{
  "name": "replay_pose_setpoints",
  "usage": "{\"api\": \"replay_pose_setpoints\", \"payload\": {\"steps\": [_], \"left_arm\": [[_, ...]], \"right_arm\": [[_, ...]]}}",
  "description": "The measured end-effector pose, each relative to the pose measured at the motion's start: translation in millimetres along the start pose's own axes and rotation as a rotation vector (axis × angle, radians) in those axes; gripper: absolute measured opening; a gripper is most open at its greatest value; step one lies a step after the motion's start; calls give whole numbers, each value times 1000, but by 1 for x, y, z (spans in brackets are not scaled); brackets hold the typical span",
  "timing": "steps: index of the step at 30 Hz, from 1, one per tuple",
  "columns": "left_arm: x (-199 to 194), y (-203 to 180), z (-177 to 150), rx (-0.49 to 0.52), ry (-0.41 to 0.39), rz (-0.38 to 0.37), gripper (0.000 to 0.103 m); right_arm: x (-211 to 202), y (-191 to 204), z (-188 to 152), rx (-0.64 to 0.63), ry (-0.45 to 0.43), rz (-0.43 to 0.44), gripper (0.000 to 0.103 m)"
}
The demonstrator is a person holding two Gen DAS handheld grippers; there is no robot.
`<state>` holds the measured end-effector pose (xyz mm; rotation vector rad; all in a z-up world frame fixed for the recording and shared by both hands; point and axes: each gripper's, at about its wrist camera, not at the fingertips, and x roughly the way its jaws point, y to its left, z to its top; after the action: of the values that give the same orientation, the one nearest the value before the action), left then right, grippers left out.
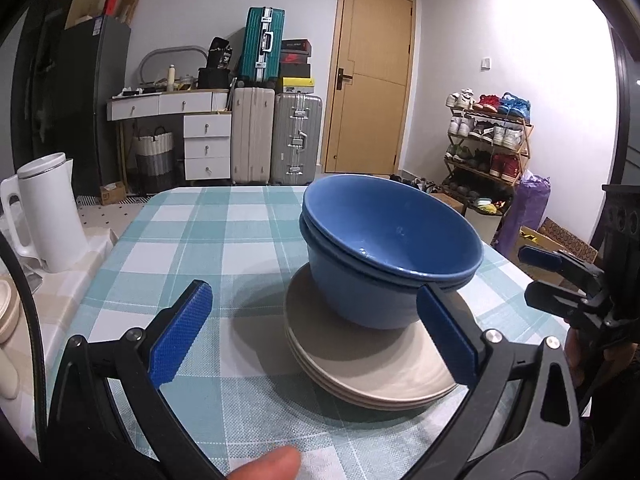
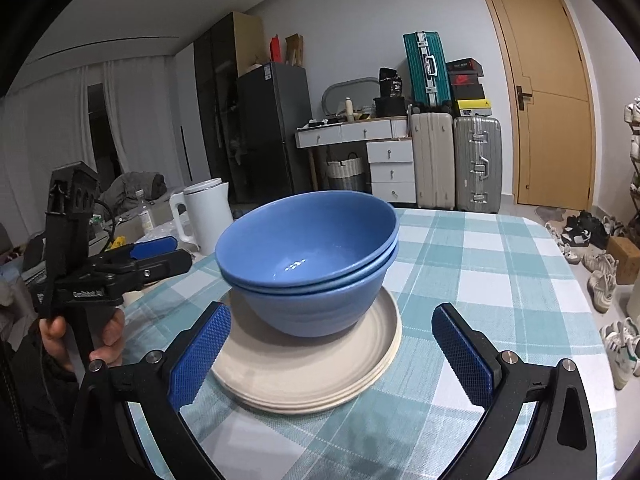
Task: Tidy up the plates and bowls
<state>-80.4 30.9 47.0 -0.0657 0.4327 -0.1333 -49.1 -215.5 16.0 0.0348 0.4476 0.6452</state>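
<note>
Across the counter (image 1: 192, 240) I see a checked cloth of pale teal and white, finely woven, lying flat over a rounded top. At its middle sit the plates (image 1: 372, 372), cream, matte and round with low rims, stacked three or so, and on them the bowls (image 1: 384, 248), two deep blue glossy ones nested, the upper tilted a little in the lower. A white kettle (image 1: 48, 212) with a smooth plastic body stands just off the cloth on a lower beige surface to the left. Behind, the room holds a tan wooden door (image 1: 372, 80), a teal hard suitcase (image 1: 262, 44) on top of a ribbed beige one, a ribbed silver one beside them, white drawers (image 1: 207, 146), a dark fridge (image 1: 96, 100) and a slatted rack (image 1: 490, 140) full of shoes. My left tongs (image 1: 316, 324) stand wide apart, blue knurled pads on black arms, one pad to the left of the stack and the other in front of the lower bowl's right side; whether that pad touches it I cannot tell. My right tongs (image 2: 332, 344) are likewise spread, the left pad near the plates' rim, the right pad well clear over bare cloth. Neither holds anything.
</note>
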Motion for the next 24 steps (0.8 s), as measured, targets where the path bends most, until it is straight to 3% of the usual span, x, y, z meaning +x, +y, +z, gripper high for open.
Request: {"api": "replay_pose_setpoints", "payload": {"steps": [24], "left_arm": [[-1,-13,-17,23,-45,18,102]], "right_arm": [[-15,-4,-2,18,-85,-32,102]]}}
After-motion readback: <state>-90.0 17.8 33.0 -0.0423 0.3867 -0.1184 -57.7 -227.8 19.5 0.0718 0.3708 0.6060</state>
